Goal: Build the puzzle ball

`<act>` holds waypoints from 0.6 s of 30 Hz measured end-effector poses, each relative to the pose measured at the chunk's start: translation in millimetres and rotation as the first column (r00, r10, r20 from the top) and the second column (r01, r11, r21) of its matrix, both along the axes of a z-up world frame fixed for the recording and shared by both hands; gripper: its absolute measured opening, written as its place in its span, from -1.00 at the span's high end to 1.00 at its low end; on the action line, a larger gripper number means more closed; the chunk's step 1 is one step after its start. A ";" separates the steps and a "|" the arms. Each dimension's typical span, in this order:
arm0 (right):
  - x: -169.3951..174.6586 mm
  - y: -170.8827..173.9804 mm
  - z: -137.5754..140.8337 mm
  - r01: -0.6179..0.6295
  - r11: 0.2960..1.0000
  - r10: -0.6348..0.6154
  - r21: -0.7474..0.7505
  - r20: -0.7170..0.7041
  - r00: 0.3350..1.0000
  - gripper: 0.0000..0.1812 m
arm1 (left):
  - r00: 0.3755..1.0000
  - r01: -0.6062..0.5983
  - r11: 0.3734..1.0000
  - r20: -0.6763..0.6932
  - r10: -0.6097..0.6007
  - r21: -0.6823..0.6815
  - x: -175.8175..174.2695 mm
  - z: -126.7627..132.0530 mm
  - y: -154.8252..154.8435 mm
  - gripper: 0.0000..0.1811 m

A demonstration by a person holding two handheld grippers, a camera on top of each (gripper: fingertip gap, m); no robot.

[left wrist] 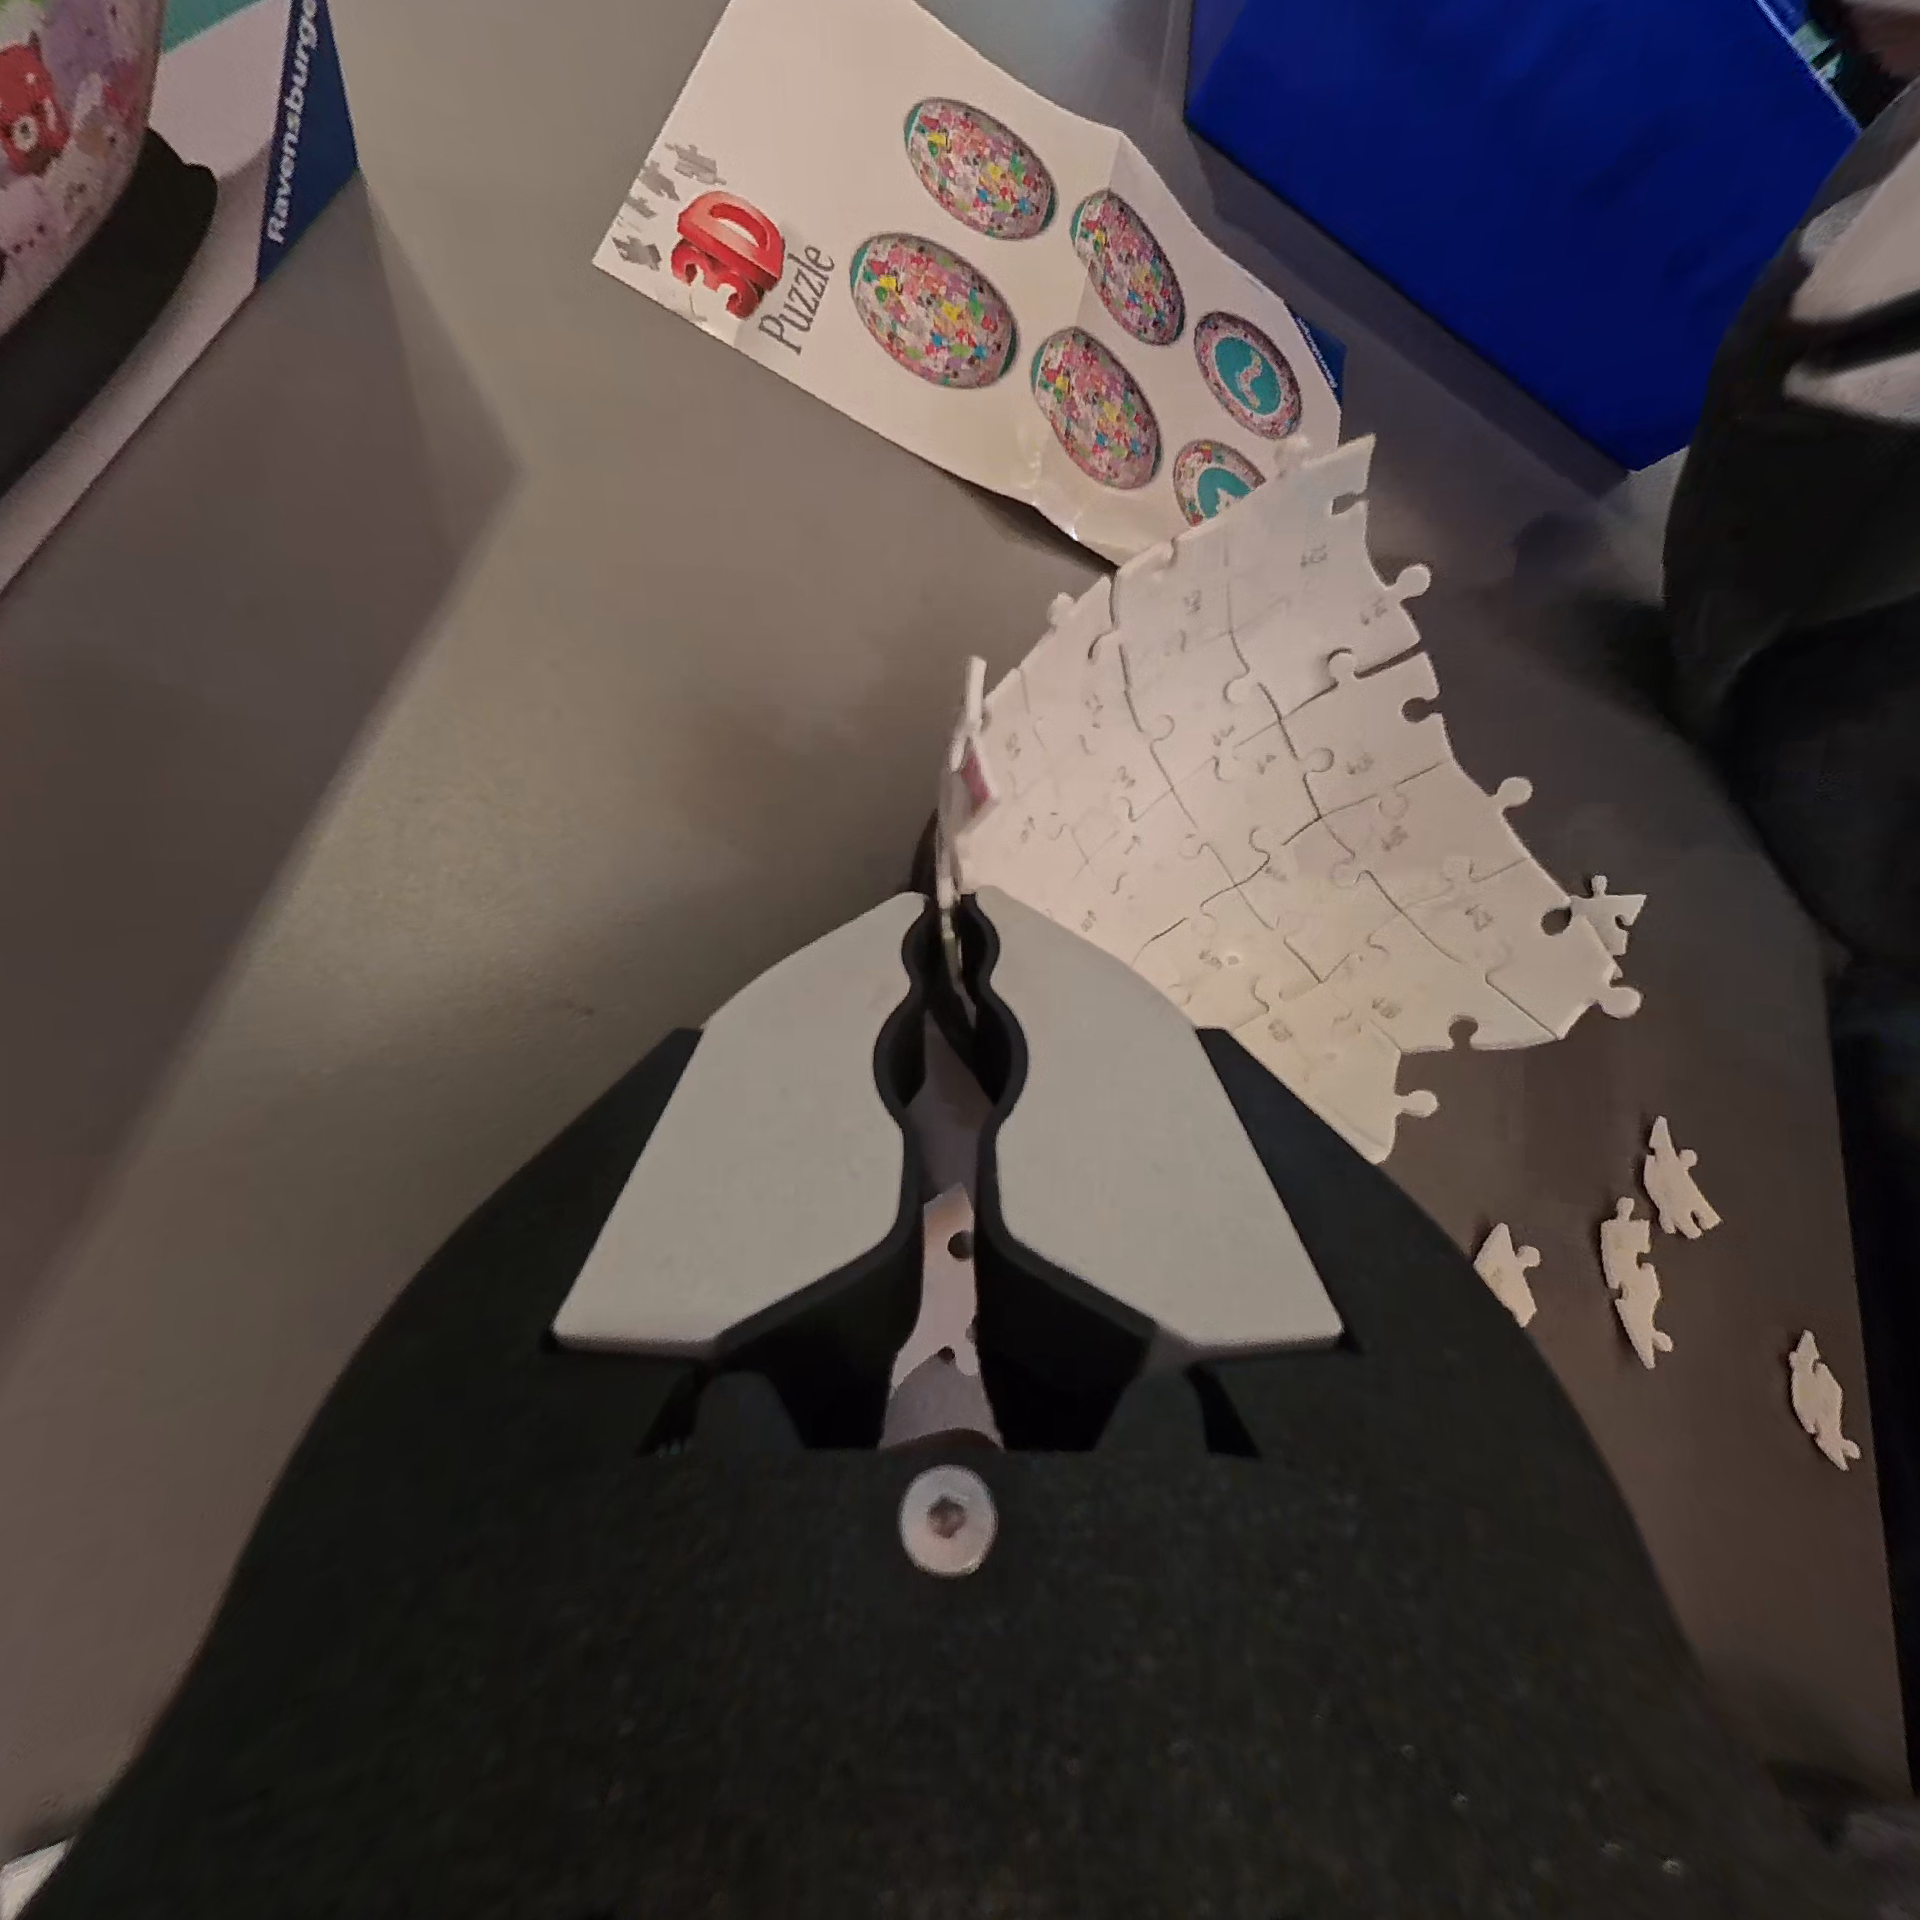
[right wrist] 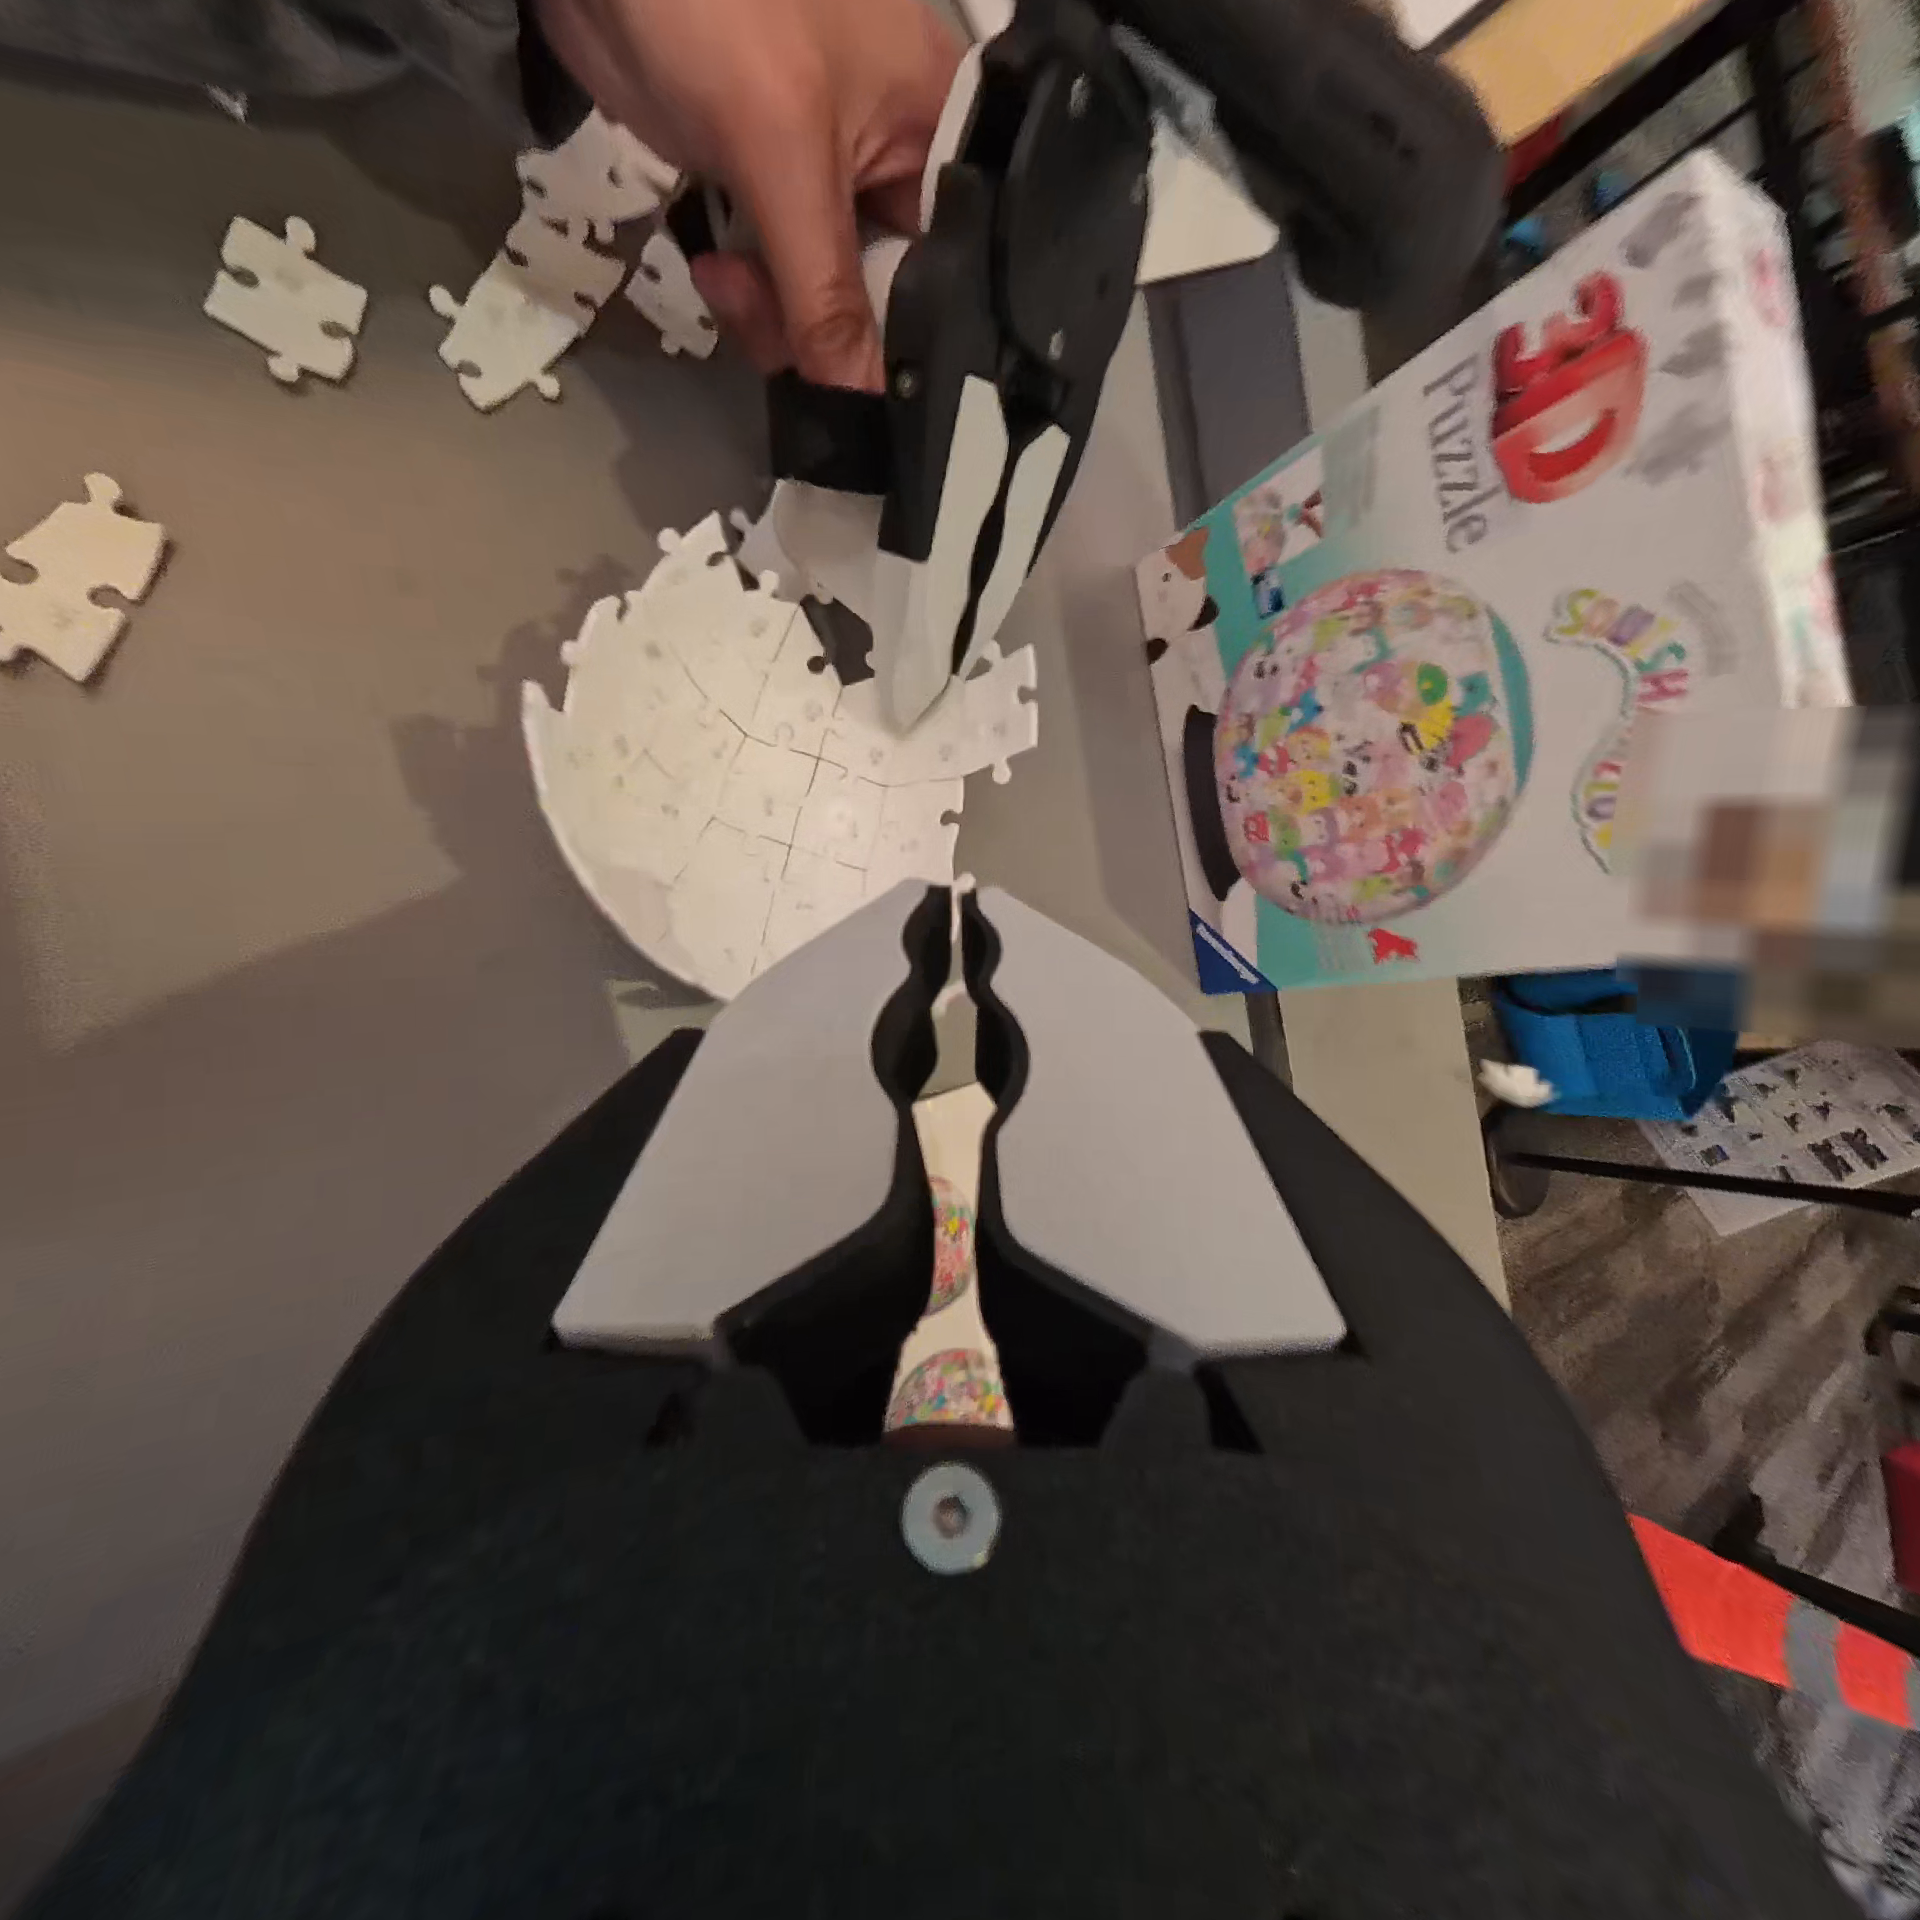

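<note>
**Both claws pinching the half-built ball shell**

While the curved shell [left wrist: 1278, 831] of joined white pieces stands on the grey table [left wrist: 520, 727], the left claw [left wrist: 951, 920] is nearly closed on its rim at the shell's 8 o'clock edge, a thin piece edge caught between the tips. From the right wrist view, the shell [right wrist: 727, 800] sits centre frame, hollow side showing, and the right claw [right wrist: 958, 896] is drawn narrow on a rim tab at the shell's 5 o'clock edge. The left claw [right wrist: 935, 686] enters from 12 o'clock, held by a bare hand [right wrist: 769, 177], tips on the rim at about 1 o'clock.

Loose pieces [left wrist: 1652, 1268] lie at 4 o'clock of the shell in the left view; more [right wrist: 286, 296] lie at 10 o'clock in the right view. A folded leaflet [left wrist: 935, 312] lies at 12 o'clock. The puzzle box [right wrist: 1455, 727] stands at 3 o'clock; a blue box [left wrist: 1507, 187] at 1 o'clock.
</note>
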State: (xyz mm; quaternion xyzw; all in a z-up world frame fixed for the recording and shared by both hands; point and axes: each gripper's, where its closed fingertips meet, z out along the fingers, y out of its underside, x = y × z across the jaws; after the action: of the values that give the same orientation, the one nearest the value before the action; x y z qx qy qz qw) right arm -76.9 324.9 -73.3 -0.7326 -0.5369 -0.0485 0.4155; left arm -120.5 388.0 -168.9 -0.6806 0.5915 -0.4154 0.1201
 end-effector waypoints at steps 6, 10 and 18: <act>40.2 -22.4 0.8 0.210 0.978 -0.203 -0.012 -0.302 0.931 0.90 | 1.000 0.006 1.000 -0.005 -0.006 0.004 0.6 0.0 -1.8 0.97; 40.8 -46.1 -4.6 0.273 0.956 -0.285 -0.109 -0.564 0.775 0.71 | 1.000 0.002 1.000 -0.012 -0.002 0.010 0.1 1.2 -2.3 0.97; 35.1 -42.9 -14.8 0.250 0.967 -0.214 -0.053 -0.701 0.681 0.69 | 1.000 0.011 0.999 -0.011 -0.011 0.053 0.6 5.8 -5.6 0.97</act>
State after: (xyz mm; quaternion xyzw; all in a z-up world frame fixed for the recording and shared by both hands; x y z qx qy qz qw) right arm -41.7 282.0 -88.0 -0.7479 -0.2405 0.1678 0.5955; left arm -119.9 382.4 -163.2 -0.6761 0.6066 -0.3967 0.1327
